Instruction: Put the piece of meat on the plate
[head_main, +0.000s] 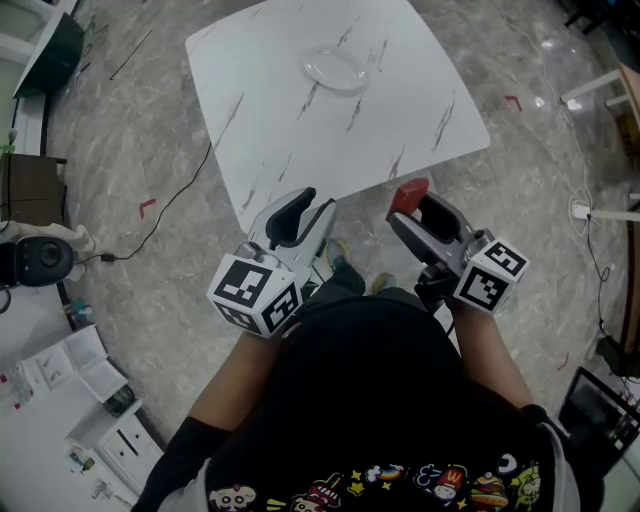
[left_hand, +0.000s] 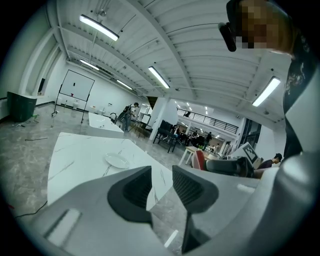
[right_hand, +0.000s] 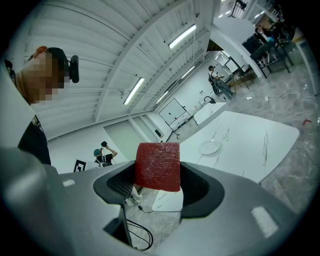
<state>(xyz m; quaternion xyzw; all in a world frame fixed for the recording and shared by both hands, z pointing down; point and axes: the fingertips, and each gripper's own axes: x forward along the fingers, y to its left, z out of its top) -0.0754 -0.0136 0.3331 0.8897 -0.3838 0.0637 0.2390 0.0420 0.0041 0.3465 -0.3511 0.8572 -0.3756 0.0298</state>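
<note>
**Meat gripped in the right gripper, plate on the table ahead**

Head view: nearest to the camera is the person's black shirt (head_main: 380, 400). A row of small cartoon figures is printed along its lower edge, and any writing there is too small to read. Two bare forearms come out from under the shirt, and each hand is mostly hidden behind its gripper's marker cube. The cubes carry only black and white square patterns, no words. Both grippers point forward and a little downward, side by side but apart. The left gripper (head_main: 308, 208) has its jaws released, with nothing in them. The right gripper (head_main: 410, 207) is clenched on the piece of meat (head_main: 408, 194), a red block at its tips. The white marbled table (head_main: 270, 140) lies ahead of both, with its near corner just past the left gripper's tips. The plate (head_main: 336, 70) stands on the table's far part, well ahead of both grippers and between their lines.

Left gripper view: the left gripper (left_hand: 161, 182) shows two dark ribbed pads with a narrow gap, and only table and floor are seen through it. The plate (left_hand: 116, 160) lies ahead, a little left of the gap. The right gripper with the meat is to its right.

Right gripper view: the right gripper (right_hand: 158, 189) presses both pads on the sides of the meat (right_hand: 158, 166), which stands upright and rises above the jaws. The plate (right_hand: 209, 147) lies ahead, right of the meat, well apart from it.
</note>
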